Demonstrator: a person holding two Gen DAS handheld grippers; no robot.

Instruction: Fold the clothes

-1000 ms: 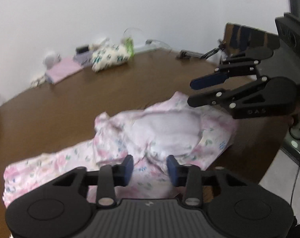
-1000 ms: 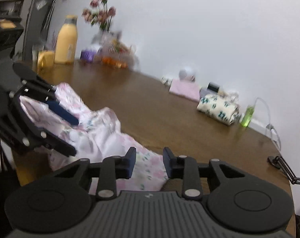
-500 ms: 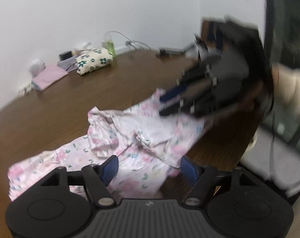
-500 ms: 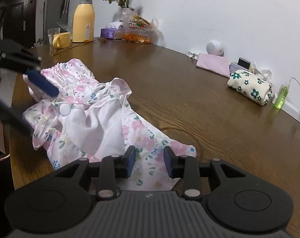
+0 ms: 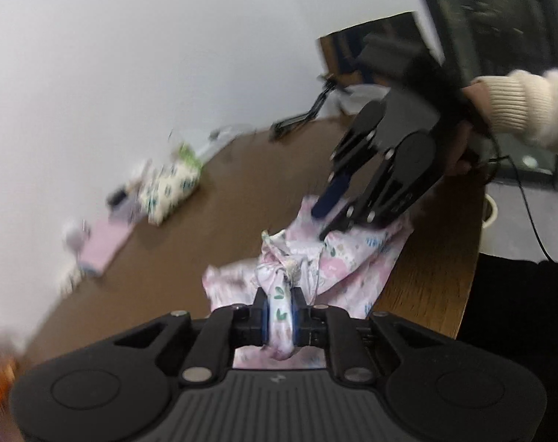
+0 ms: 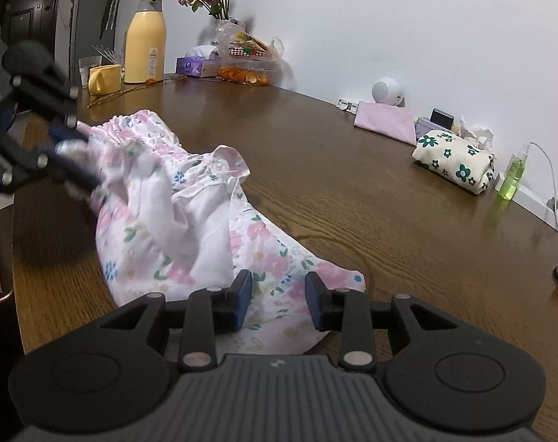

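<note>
A pink floral garment [image 6: 190, 221] lies crumpled on the brown wooden table [image 6: 352, 184]. In the left wrist view my left gripper [image 5: 279, 307] is closing, and its blue pads press on a bunched fold of the garment [image 5: 349, 261], which hangs a little off the table. The right wrist view blurs the left gripper [image 6: 72, 158] at the garment's far left end. My right gripper [image 6: 278, 287] is open just above the near hem, its pads apart with flat cloth showing between them. In the left wrist view the right gripper [image 5: 321, 224] hovers over the garment's far side, held by a hand in a cream sleeve [image 5: 526, 107].
By the wall lie a folded floral cloth [image 6: 452, 162], a folded pink cloth [image 6: 386, 125] and a green spray bottle [image 6: 513, 176]. A yellow bottle [image 6: 146, 40], a yellow mug [image 6: 104, 79] and a vase stand at the back left. The table edge [image 5: 470, 258] runs close beside the garment.
The left jaws spread wide, then closed on a bunch of the garment, and the left view rolled. The right gripper sank a little toward the hem, its opening unchanged.
</note>
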